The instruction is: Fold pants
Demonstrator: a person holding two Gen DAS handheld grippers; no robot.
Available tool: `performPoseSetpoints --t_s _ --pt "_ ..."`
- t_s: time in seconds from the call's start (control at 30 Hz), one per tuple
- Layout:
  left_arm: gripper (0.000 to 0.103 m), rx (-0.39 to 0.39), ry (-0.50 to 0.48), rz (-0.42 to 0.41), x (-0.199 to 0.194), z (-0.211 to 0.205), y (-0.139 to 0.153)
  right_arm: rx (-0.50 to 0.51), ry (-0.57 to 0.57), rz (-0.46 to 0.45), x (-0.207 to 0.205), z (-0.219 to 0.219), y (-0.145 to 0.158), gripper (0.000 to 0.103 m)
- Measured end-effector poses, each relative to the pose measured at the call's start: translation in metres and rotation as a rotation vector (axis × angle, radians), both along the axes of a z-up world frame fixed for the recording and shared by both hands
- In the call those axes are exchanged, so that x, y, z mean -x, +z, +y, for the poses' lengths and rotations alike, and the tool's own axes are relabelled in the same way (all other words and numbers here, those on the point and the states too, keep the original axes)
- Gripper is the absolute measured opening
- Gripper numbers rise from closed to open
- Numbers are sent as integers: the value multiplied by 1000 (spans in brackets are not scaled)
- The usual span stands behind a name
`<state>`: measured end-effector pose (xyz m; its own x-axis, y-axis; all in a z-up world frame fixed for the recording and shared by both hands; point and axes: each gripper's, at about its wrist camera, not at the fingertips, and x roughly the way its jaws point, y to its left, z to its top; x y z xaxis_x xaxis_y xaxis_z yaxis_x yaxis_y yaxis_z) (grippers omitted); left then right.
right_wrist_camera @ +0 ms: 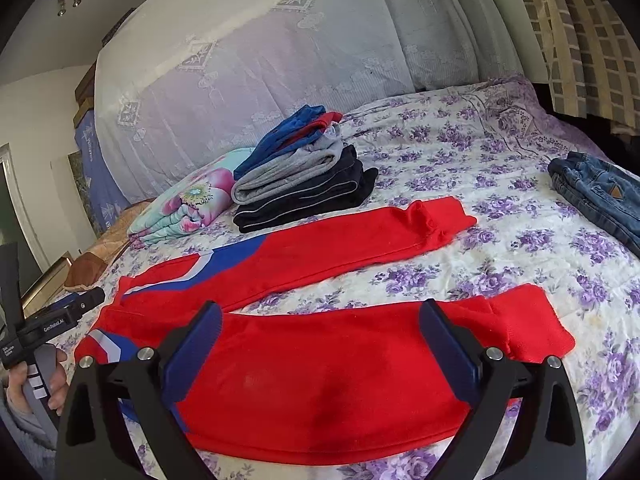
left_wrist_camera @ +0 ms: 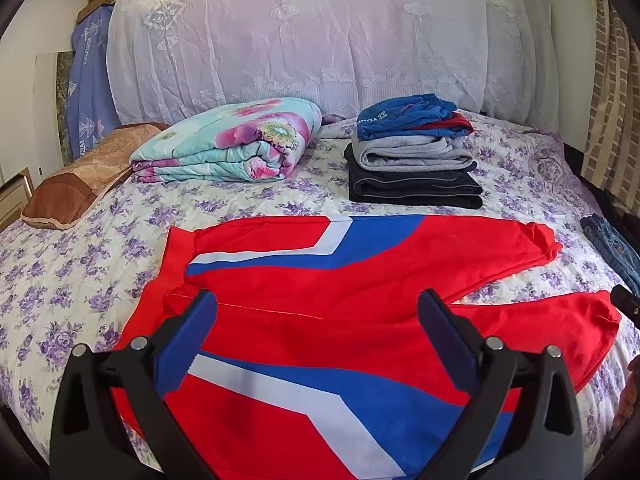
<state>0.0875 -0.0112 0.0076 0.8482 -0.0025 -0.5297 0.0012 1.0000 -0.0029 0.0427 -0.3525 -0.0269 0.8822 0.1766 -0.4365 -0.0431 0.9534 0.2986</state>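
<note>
- The left gripper [left_wrist_camera: 316,312], black arms with blue pads, stands wide open above the waist end of the red cotton track pants with blue and white stripes [left_wrist_camera: 320,280]; nothing is between its fingers, and whether they touch the cloth cannot be told.
- The right gripper [right_wrist_camera: 322,322], of the same make, also stands wide open with nothing pinched, over the nearer red leg.
- The pants lie flat and unfolded on the white quilted bedspread with purple flowers [left_wrist_camera: 72,280], waist toward the left gripper, both legs running out past the right gripper, parted in a narrow V with bedspread showing between them.
- Beyond the left gripper, past the far leg, sits a stack of folded clothes: black, grey, red and blue [left_wrist_camera: 416,160].
- To the left of that stack lies a folded turquoise quilt with pink flowers [left_wrist_camera: 232,144], and further left a brown satin pillow [left_wrist_camera: 88,176].
- To the right of the right gripper, well apart from the pants, lie folded blue denim jeans [right_wrist_camera: 600,196].
- In the right wrist view a hand [right_wrist_camera: 24,392] holds the left gripper's black handle at the left edge.
- A white lace cover [left_wrist_camera: 320,32] drapes the headboard behind everything.
</note>
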Motion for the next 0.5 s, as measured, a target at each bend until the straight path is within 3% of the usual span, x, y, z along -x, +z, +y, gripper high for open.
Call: performPoseSetpoints --t_s 0.17,0.37,0.5 --pt "98 2 33 48 -20 26 -8 -54 -9 39 -11 -19 -2 99" --pt "98 -3 107 117 -64 82 -10 -19 2 134 -54 -45 6 99" --pt "98 63 132 185 -97 133 -6 -12 -26 197 -94 -78 14 99"
